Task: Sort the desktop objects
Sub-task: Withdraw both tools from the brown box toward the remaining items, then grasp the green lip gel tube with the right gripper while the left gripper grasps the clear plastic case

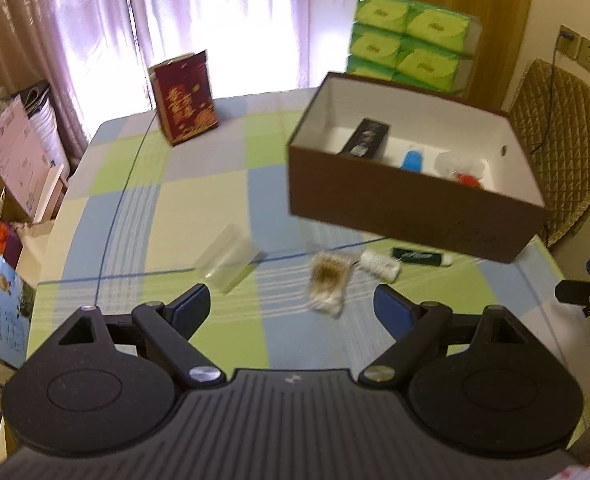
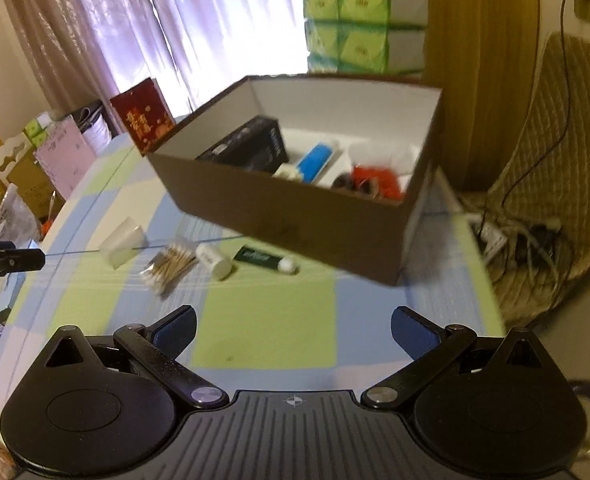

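A brown cardboard box (image 1: 395,204) (image 2: 279,216) stands on the checked tablecloth; inside lie a black carton (image 1: 365,138) (image 2: 251,148), a blue tube (image 1: 411,159) (image 2: 315,162) and a red item (image 1: 469,180) (image 2: 379,180). In front of the box, on the cloth, lie a clear plastic case (image 1: 229,258) (image 2: 123,242), a bag of cotton swabs (image 1: 329,280) (image 2: 171,266), a small white bottle (image 1: 379,265) (image 2: 215,260) and a dark green tube (image 1: 419,257) (image 2: 263,258). My left gripper (image 1: 293,306) is open just short of the swabs. My right gripper (image 2: 293,328) is open over bare cloth, nothing between its fingers.
A dark red gift box (image 1: 185,98) (image 2: 143,118) stands at the table's far side. Green tissue packs (image 1: 411,46) (image 2: 359,26) are stacked behind the brown box. A quilted chair (image 1: 555,136) (image 2: 555,160) and cables sit right; cartons crowd the floor at left.
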